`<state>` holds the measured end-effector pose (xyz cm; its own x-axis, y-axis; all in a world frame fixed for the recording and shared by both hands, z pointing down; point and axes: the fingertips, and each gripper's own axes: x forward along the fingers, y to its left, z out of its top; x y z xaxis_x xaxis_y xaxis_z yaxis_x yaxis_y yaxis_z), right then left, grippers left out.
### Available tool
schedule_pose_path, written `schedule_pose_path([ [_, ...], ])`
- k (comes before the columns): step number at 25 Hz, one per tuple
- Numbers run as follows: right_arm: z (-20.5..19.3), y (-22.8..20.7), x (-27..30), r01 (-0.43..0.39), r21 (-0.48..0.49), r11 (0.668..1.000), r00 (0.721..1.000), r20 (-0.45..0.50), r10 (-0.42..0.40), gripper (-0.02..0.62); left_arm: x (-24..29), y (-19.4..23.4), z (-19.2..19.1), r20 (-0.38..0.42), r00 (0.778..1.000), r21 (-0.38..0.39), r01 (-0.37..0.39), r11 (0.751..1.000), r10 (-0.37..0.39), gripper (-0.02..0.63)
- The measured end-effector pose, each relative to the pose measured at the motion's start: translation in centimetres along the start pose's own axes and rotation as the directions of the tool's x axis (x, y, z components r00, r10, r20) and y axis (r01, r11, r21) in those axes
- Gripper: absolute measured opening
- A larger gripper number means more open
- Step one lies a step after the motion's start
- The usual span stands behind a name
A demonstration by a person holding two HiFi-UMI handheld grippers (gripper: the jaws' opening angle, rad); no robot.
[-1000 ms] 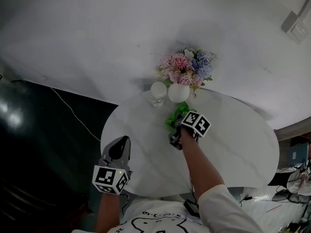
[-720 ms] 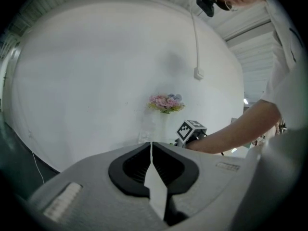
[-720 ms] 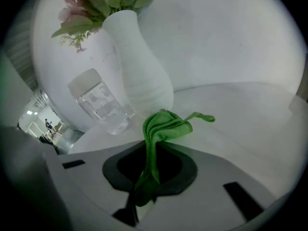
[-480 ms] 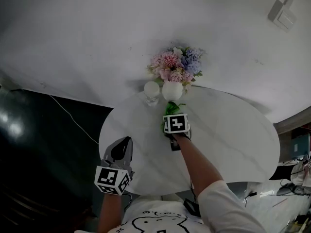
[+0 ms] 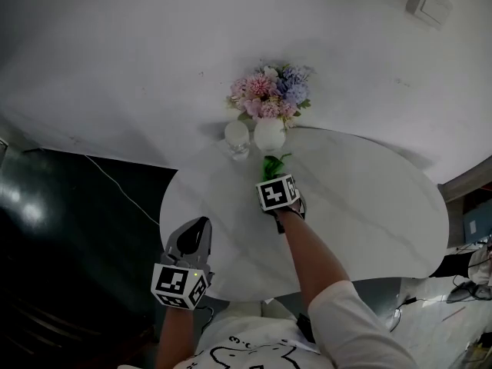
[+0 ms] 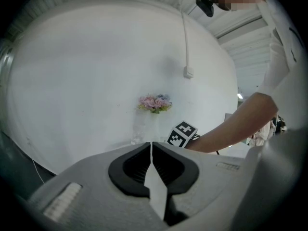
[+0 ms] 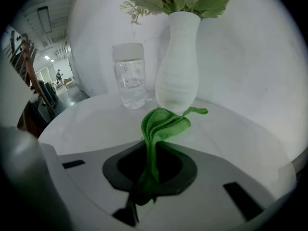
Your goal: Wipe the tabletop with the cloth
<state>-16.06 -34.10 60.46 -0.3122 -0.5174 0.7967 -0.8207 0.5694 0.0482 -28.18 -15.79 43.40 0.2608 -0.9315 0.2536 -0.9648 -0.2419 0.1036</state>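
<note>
The right gripper (image 7: 153,153) has its jaws closed on a green cloth (image 7: 163,124), which is pinched into upright folds between them. The cloth's free end spreads forward, close to the foot of a white ribbed vase (image 7: 177,76); whether it touches the vase is not clear. This is at the far edge of the round white bench (image 5: 369,221), near the middle of that edge. The vase holds pink and blue flowers (image 5: 267,92). A clear jar (image 7: 131,78) with a white lid stands just beside the vase, on its left. The left gripper (image 6: 151,150) is at the bench's near left edge, well apart from the cloth. Its jaws are pressed together with nothing between them.
</note>
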Motion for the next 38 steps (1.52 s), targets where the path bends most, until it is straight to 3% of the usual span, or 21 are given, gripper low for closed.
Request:
schedule_pose_path([
  [5,-1.5,-1.1,-0.8,0.012,0.126,0.992,1.0,0.005,-0.013,0.041,-0.8,-1.1,0.0,-0.006,1.0,0.021,0.013,1.0,-0.013,0.02],
  [16,-5.6,-4.6,-3.2,0.014,0.409,0.912,0.998,0.046,-0.036,0.041,-2.9,-3.6,-0.4,-0.013,0.998,0.057,0.063,0.996,-0.063,0.02],
  [26,-9.6,-5.0,-5.8,0.043,0.494,0.868,0.995,0.058,-0.083,0.041,-4.0,-5.6,-0.2,0.012,0.993,0.084,0.116,0.99,-0.117,0.02],
  [38,-15.6,-5.4,-10.1,0.11,0.53,0.841,0.99,0.018,-0.141,0.041,-5.9,-7.9,-0.2,0.045,0.986,0.104,0.153,0.983,-0.159,0.02],
])
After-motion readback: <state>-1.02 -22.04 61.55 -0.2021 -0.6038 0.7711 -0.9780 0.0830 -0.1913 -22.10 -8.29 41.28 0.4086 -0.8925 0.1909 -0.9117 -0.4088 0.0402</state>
